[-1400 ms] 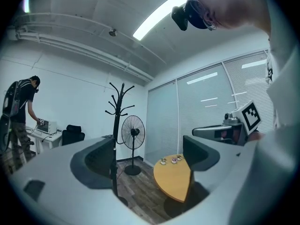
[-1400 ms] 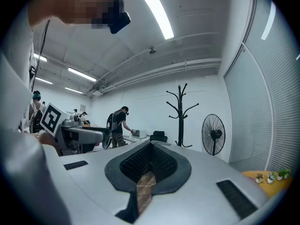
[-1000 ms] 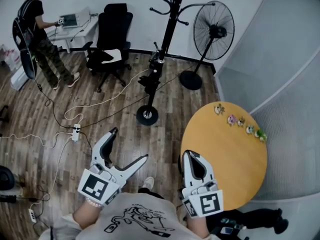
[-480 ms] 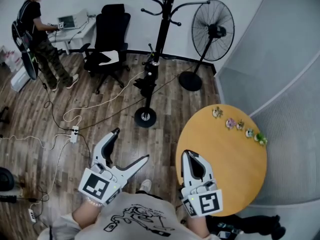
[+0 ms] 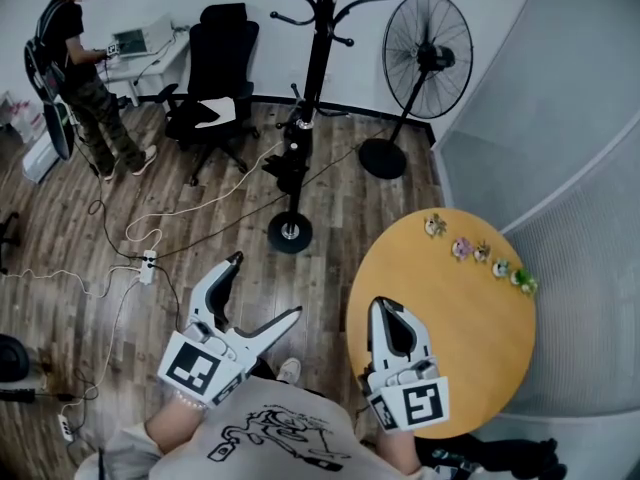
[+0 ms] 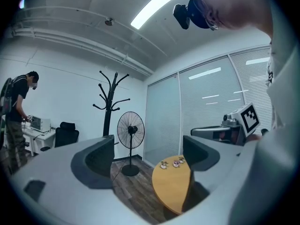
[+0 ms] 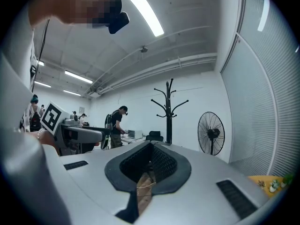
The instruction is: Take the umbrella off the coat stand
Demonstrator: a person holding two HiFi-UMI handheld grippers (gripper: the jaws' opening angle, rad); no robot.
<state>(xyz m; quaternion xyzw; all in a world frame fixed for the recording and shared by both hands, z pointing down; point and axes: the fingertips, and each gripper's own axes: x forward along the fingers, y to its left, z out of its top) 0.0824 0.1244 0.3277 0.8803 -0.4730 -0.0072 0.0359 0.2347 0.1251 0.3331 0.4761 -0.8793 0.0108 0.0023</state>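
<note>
Wood floor (image 5: 352, 220), round table (image 5: 470, 313), coat stand (image 5: 319, 58), fan (image 5: 428, 53)

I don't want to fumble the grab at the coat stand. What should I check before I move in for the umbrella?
1. Left hand-held gripper open and empty: ok.
2. Right hand-held gripper open: not ok. Its jaws are together with nothing between them.
3. Coat stand within reach: not ok. It stands across the floor, well apart from both grippers.
4. Umbrella located: cannot tell. A dark bundle low on the pole may be it.
5. Floor path free: not ok. A corded power strip lies on the floor toward the stand.
</note>
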